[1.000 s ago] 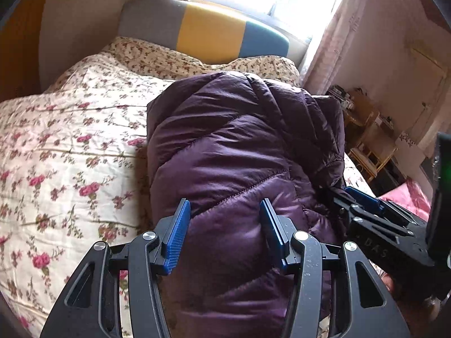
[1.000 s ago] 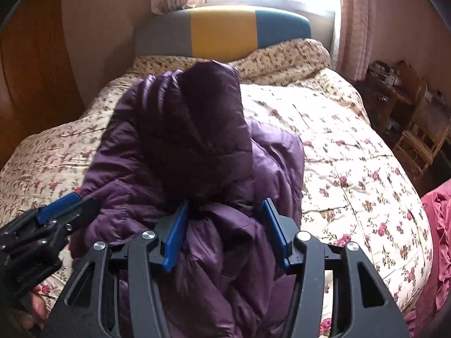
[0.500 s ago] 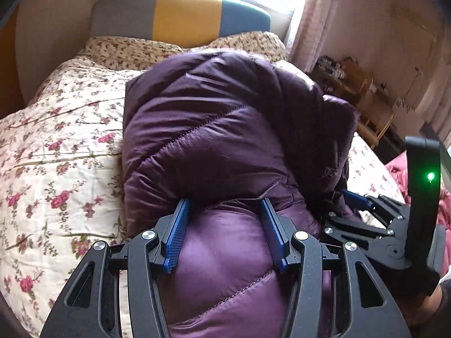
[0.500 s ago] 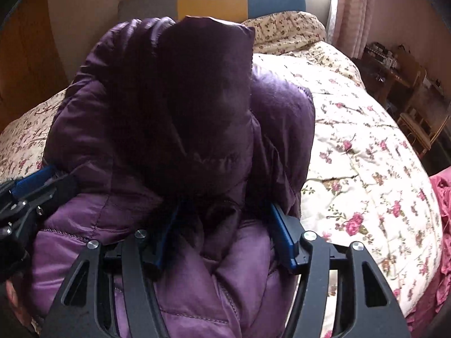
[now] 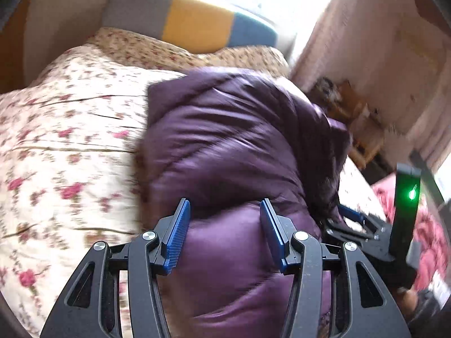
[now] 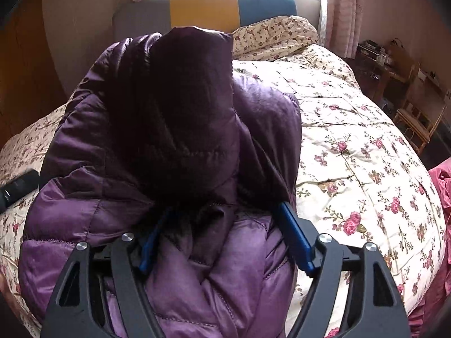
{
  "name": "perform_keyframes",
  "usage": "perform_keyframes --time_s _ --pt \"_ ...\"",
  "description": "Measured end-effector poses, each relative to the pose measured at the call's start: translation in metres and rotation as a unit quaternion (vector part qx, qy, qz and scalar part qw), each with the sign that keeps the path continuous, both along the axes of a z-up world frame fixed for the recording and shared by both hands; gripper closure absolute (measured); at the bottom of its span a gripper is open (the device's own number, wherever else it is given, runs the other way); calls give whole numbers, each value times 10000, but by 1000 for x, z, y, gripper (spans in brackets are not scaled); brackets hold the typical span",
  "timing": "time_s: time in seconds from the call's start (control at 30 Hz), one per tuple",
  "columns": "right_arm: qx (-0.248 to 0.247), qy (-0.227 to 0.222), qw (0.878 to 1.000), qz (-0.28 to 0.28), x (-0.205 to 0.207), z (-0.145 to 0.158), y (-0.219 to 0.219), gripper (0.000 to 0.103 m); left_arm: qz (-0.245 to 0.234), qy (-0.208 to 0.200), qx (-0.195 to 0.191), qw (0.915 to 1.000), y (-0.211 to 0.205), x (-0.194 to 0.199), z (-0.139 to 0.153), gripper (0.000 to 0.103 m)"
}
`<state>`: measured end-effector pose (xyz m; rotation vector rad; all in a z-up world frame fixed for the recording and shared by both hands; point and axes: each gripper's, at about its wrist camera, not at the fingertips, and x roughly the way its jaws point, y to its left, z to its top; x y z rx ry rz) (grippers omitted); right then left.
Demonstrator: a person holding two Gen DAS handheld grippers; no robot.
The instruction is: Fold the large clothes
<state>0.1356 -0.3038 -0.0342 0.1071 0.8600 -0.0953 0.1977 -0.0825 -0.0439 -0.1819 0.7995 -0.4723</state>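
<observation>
- On the floral bedspread (image 6: 366,152) we see open quilt right of the purple puffer jacket (image 6: 157,146)
- Our left gripper (image 5: 224,225) and right gripper (image 6: 222,231) both spread, jacket bulging between the jaws

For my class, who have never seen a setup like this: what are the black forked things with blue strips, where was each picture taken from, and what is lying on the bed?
Those are two hand-held grippers; a person carries one in each hand. Each has a camera looking forward along its fingers, so one picture comes from the left gripper, the other from the right gripper. The blue strips are the pads on their jaws. On the floral bedspread lies a bulky purple puffer jacket, partly folded. Both pairs of jaws stand open and press against the jacket without pinching it. Behind is a grey, yellow and blue headboard.
</observation>
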Motion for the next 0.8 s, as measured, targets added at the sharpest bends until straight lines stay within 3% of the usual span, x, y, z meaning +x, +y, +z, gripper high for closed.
perform_keyframes --time_s 0.07,0.13,0.23,0.3,0.37,0.5,0.67,0.73,0.8 --pt "125 -23 9999 15 -1 2 -2 25 167 127 -121 9997 15 6 0 36" --pt "267 -60 9996 19 -3 3 -6 21 285 405 -282 9984 27 16 -7 36" --pt "544 -133 9984 12 -4 6 -14 17 80 966 -673 9930 29 31 -24 35" --pt "641 -175 9978 -6 -5 7 -19 16 4 1029 -722 9921 25 33 -29 33" --pt "648 -199 9975 -200 -7 8 -26 4 -91 1142 -835 9899 20 39 -32 33" --pt "950 -154 9952 -179 -5 2 -38 4 -223 1230 -897 9881 17 46 -36 31" --pt "1614 10 9869 -33 5 -11 -49 23 -267 1506 -1234 9805 23 54 -52 26" --pt "1922 57 9813 59 5 -18 -51 37 -349 1665 -1438 9749 23 58 -58 26" --pt "2062 26 9784 149 4 -18 -49 49 -515 1574 -1448 9755 18 55 -55 32"
